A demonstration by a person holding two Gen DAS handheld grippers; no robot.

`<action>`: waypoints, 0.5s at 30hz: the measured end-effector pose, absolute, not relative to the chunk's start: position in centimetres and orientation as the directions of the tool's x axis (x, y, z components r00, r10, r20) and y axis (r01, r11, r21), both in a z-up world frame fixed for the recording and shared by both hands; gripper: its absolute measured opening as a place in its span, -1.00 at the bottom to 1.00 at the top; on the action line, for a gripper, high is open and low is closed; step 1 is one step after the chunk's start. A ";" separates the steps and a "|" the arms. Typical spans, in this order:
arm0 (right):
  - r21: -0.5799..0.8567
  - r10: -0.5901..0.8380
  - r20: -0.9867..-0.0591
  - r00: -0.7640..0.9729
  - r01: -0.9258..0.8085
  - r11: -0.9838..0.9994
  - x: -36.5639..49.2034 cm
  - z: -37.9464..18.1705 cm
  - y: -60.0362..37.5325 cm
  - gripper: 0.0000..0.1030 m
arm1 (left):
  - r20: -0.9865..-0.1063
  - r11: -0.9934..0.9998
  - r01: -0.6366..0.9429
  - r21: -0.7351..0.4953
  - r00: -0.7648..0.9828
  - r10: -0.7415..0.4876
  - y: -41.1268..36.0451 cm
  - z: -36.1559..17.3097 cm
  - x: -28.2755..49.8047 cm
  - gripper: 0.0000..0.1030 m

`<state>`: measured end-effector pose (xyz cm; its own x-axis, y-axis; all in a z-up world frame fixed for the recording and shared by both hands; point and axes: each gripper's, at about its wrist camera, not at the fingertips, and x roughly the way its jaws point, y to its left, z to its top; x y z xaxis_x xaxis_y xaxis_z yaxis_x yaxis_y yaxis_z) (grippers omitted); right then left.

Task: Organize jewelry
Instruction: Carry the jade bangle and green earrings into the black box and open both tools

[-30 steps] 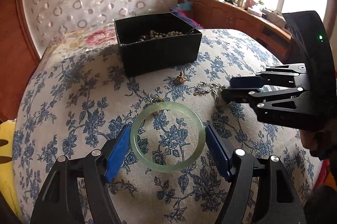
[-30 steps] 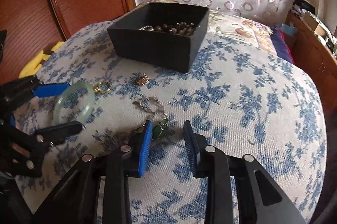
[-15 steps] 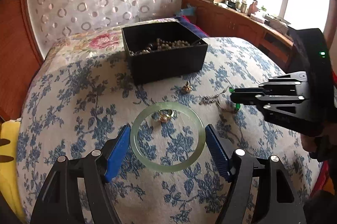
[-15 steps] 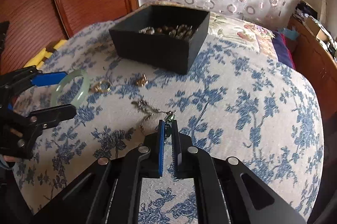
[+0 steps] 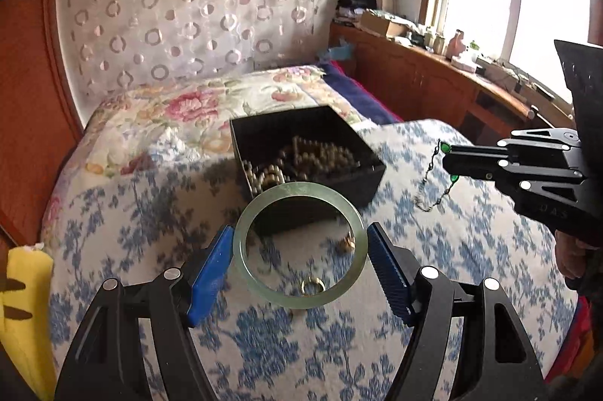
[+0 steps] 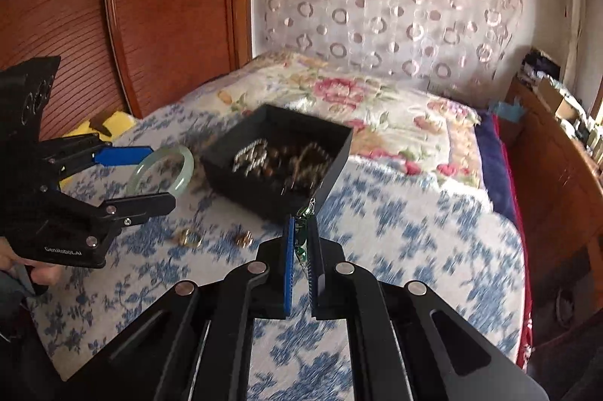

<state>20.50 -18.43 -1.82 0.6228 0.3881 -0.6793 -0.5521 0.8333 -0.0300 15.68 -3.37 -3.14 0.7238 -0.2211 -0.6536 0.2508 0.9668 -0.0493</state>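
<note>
My left gripper (image 5: pixel 299 229) is shut on a pale green bangle (image 5: pixel 301 189), which it holds level above the blue-flowered bedspread (image 5: pixel 150 212). To the right, my right gripper (image 5: pixel 446 156) is shut on a thin chain with green stones (image 5: pixel 429 182), whose loop dangles below the tips. In the right wrist view the chain (image 6: pixel 301 242) sits pinched between the pads of the right gripper (image 6: pixel 299 224). The left gripper (image 6: pixel 162 175) with the bangle (image 6: pixel 188 167) is at the left. The black box (image 5: pixel 361 175) (image 6: pixel 245 190) of bead strings (image 5: pixel 301 156) lies beyond both.
A gold ring (image 5: pixel 312 286) (image 6: pixel 188 237) and a small gold piece (image 5: pixel 346 242) (image 6: pixel 243 239) lie on the bedspread in front of the box. A floral quilt (image 6: pixel 339 92) and a wooden headboard (image 6: pixel 150 5) are behind. A wooden cabinet (image 5: pixel 414 80) runs along the right.
The right gripper shut on the green-stone chain and lifted it off the bed. The left gripper rose with the bangle. Both now stand closer to the black box.
</note>
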 end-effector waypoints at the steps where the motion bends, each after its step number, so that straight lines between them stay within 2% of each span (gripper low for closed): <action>1: -0.038 0.387 -0.670 0.633 -0.550 0.835 20.8 -1.1 -18.4 -0.86 | -0.647 0.967 0.249 -0.050 0.729 -0.221 -3.3 -2.9 16.0 0.34; 7: -0.083 0.390 -0.624 0.677 -0.554 0.828 22.5 1.9 -18.1 -0.86 | -0.622 0.972 0.227 -0.054 0.754 -0.211 -2.4 -1.6 17.5 0.34; 15: -0.062 0.445 -0.599 0.666 -0.592 0.804 26.0 3.9 -16.8 -0.86 | -0.614 0.979 0.198 -0.040 0.768 -0.181 -1.7 -0.8 19.1 0.34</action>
<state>26.05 -16.81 3.92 0.6658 0.4445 -0.5993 -0.5920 0.8036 -0.0617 19.05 -1.73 -0.75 0.7681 -0.1807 -0.6144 0.1983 0.9793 -0.0400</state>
